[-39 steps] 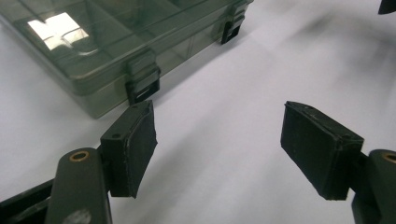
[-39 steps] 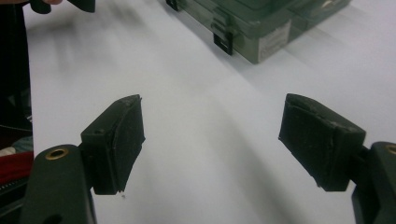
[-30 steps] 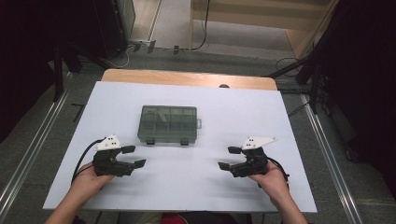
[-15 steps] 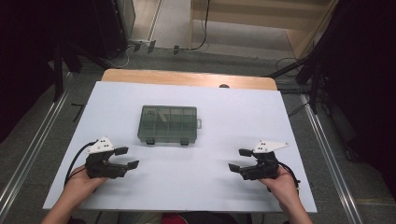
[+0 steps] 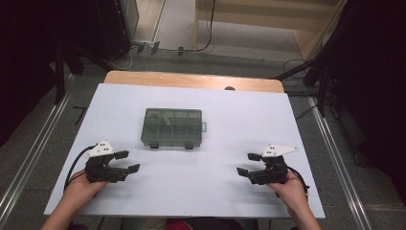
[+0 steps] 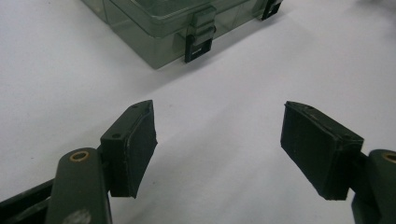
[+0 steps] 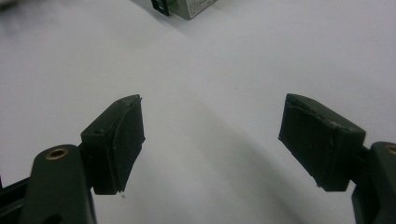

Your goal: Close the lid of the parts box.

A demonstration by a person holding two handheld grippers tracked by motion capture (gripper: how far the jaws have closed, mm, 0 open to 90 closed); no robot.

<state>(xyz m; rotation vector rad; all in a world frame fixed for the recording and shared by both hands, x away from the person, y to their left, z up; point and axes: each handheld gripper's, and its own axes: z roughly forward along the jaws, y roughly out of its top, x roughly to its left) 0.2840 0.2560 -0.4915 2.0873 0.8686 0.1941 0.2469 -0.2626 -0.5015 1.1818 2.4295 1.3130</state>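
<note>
A smoky transparent compartment box [image 5: 172,127] lies shut on the white table [image 5: 239,120], a little left of centre, with two black latches on its near side. My left gripper [image 5: 127,161] rests near the front left of the table, open and holding nothing. My right gripper [image 5: 248,164] rests near the front right, open too, jaws pointing left. In the left gripper view the box [image 6: 159,23] with one latch [image 6: 200,39] lies ahead of the spread jaws [image 6: 217,144]. A corner of the box [image 7: 187,7] sits at the top of the right gripper view, beyond my right gripper [image 7: 210,140].
The white sheet covers the table except for a wooden strip [image 5: 191,79] at the far edge. Metal rails [image 5: 335,158] run along both sides on the floor. Cables [image 5: 76,165] trail from each gripper toward the person's hands.
Both grippers have drawn back toward the table's front edge and slightly outward, away from the box. Both stayed open.
</note>
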